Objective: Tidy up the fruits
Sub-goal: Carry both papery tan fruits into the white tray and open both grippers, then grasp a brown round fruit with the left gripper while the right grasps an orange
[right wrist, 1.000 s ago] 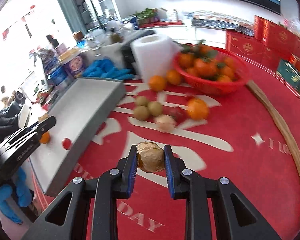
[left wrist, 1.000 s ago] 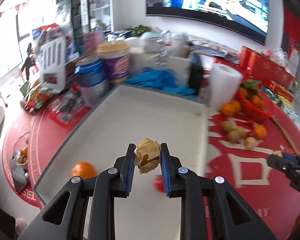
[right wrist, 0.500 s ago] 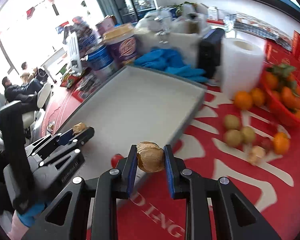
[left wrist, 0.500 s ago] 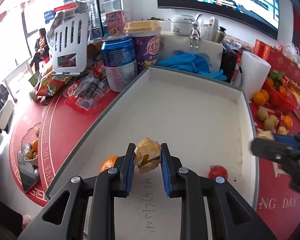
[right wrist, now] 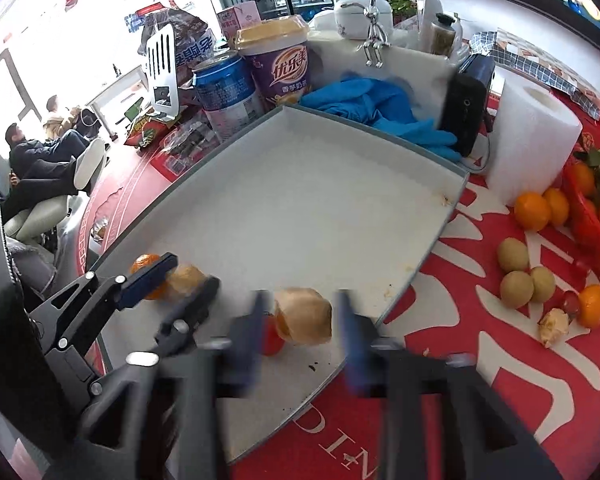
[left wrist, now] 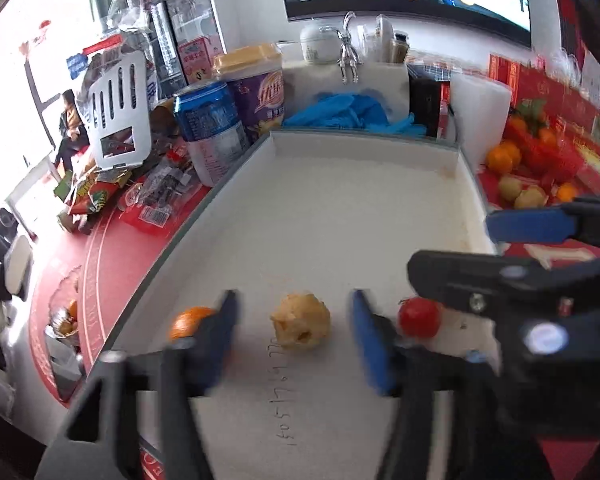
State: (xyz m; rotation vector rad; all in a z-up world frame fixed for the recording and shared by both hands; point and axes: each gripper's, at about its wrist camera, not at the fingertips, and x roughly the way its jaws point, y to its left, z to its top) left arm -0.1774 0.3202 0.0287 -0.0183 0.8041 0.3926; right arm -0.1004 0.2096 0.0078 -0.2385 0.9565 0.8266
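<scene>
Both sets of tongs have just been opening, and each now stands spread with a papery husked fruit loose between its pads, not pinched. The left tongs [left wrist: 292, 336] frame one husked fruit [left wrist: 300, 327] resting on the white tray [left wrist: 340, 208], between a mandarin [left wrist: 186, 320] and a small red fruit [left wrist: 418, 317]. The right tongs [right wrist: 300, 324] straddle the second husked fruit [right wrist: 304, 316] near the tray's front edge, close beside the same red fruit [right wrist: 271, 339]. To finish the release cleanly, each hand should probably lift straight back along its own line — no sideways sweep — so the pads don't nudge these light fruits or clip the other tongs crowding in alongside. More fruit waits on the red desk [right wrist: 480, 360].
</scene>
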